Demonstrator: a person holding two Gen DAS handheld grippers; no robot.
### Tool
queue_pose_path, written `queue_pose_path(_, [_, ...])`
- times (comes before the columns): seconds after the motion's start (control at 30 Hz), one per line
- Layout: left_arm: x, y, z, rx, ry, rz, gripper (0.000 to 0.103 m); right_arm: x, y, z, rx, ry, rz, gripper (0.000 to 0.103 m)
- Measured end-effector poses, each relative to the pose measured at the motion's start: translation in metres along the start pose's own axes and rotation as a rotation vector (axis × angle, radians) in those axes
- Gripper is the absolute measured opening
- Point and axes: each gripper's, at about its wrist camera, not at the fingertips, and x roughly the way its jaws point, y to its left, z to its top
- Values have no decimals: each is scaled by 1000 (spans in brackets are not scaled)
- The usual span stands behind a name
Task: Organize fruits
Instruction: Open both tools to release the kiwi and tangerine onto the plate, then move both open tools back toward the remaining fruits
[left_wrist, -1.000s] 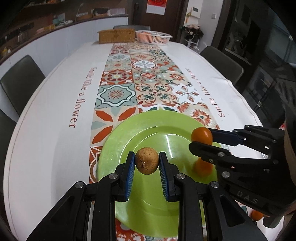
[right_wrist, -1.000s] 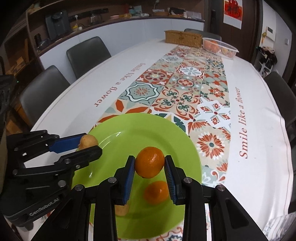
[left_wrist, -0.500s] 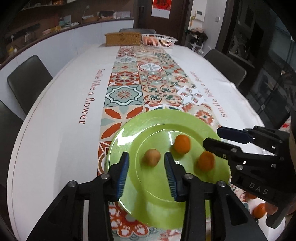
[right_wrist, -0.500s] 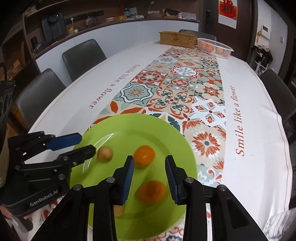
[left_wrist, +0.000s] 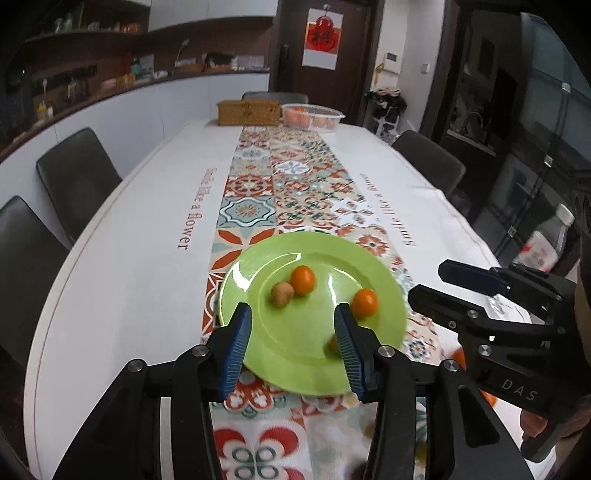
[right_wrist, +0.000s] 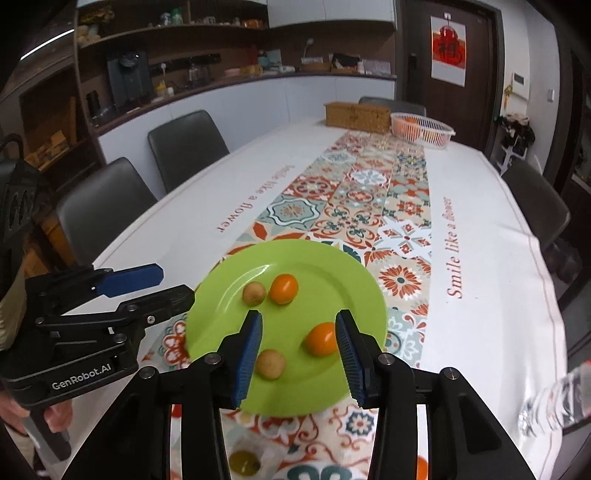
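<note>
Right tongs (right_wrist: 299, 347) opening, empty, above green plate (right_wrist: 332, 266) bearing four fruits.

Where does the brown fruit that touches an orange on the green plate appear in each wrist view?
Left wrist view: brown fruit left of centre, on the plate's far half, against the orange.
Right wrist view: same fruit near the centre, orange on its right.
Shared landmark: green plate.
</note>
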Motion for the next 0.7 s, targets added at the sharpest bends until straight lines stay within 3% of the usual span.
queue_pose_path(0.07, [-12,-6,-6,9,-21,-6,47,-12,2,-5,-1,-16,-5,48])
queue_pose_path(0.33, [-59,-37,-32,57,-99,-13,51,-65,3,-34,24,-84,-8,48])
queue_pose_path(0.7, [-89,-79,-62,119,-102,-47,57,-116,-10,-76,71,-130,-35,49])
